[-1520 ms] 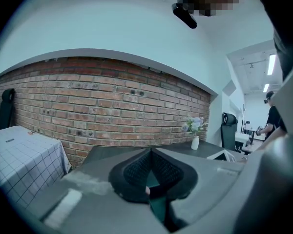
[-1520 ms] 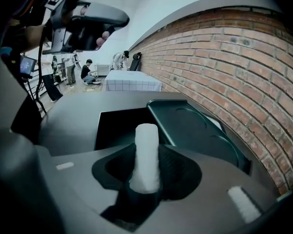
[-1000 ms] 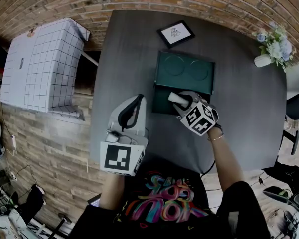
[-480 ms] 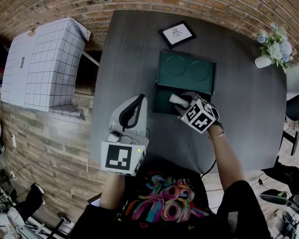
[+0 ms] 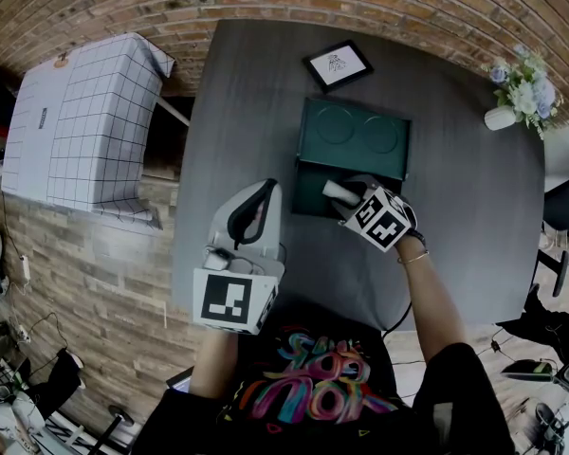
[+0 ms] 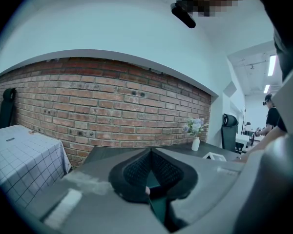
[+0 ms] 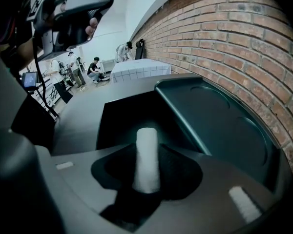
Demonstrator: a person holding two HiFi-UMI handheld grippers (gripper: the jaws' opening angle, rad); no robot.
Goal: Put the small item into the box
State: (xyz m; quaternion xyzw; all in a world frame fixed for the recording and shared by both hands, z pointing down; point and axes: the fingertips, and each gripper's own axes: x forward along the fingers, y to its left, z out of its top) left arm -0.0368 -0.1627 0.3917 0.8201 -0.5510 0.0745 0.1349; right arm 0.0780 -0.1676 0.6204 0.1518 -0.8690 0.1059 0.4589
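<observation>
The dark green box stands open on the grey table, its lid folded back with two round dents in it. My right gripper tilts down over the box's near edge. A small white cylinder sticks out between its pads. In the right gripper view the cylinder points at the dark inside of the box. The jaws have just been opening a little, with the pads still against the cylinder. My left gripper hangs shut and empty to the left of the box, near the body.
A framed picture lies behind the box. A white vase of flowers stands at the table's far right corner. A table with a checked cloth is off to the left. A brick wall runs along the back.
The right gripper has turned slightly over the box, with the white cylinder still between its jaws. The left gripper has kept still.
</observation>
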